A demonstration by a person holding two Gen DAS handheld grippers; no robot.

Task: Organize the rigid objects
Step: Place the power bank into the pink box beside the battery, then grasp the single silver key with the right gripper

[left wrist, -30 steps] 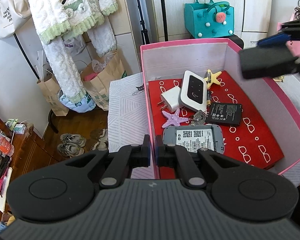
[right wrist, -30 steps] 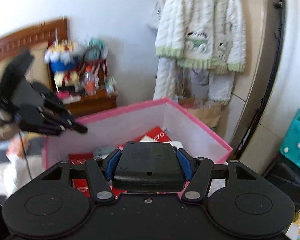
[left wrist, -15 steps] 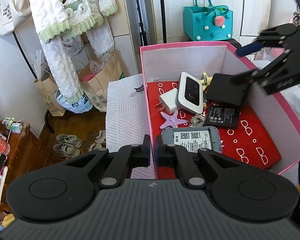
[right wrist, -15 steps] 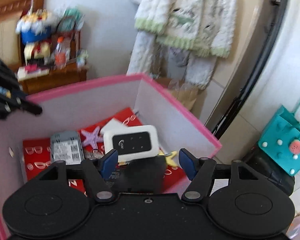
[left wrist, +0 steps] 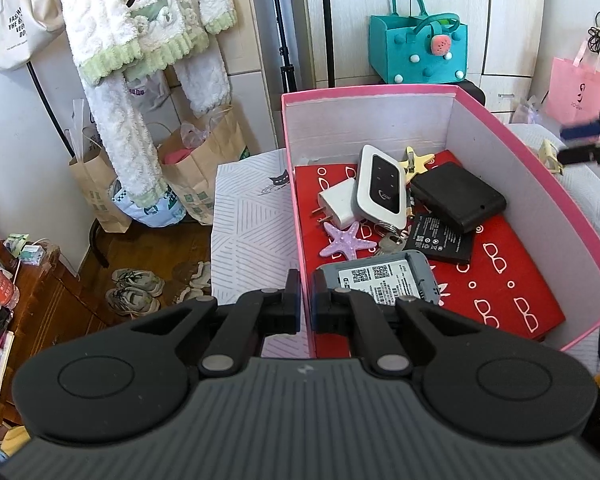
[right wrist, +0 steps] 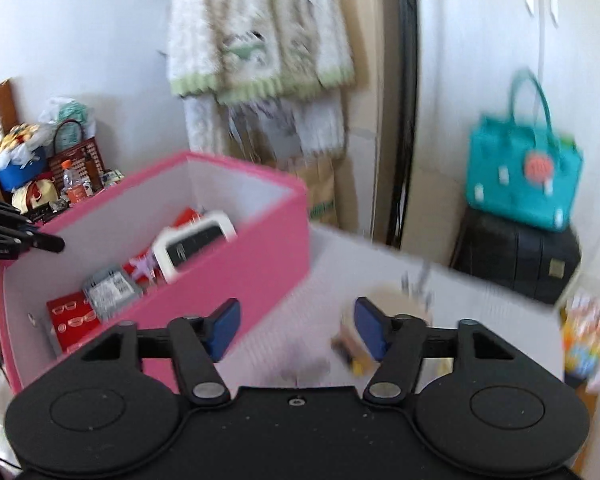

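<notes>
We see blurred clutter [right wrist: 374,320] beyond our empty, closing right gripper [right wrist: 296,330], left gripper [left wrist: 305,306] clamping the pink box [left wrist: 296,216] wall, tote [left wrist: 20,20] lettering cropped.

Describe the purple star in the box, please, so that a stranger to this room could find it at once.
Find the pink box with the red patterned floor. The purple starfish lies flat near its left wall, just below the white plug adapter and beside the keys. The other starfish there is yellow and lies farther back.
</notes>
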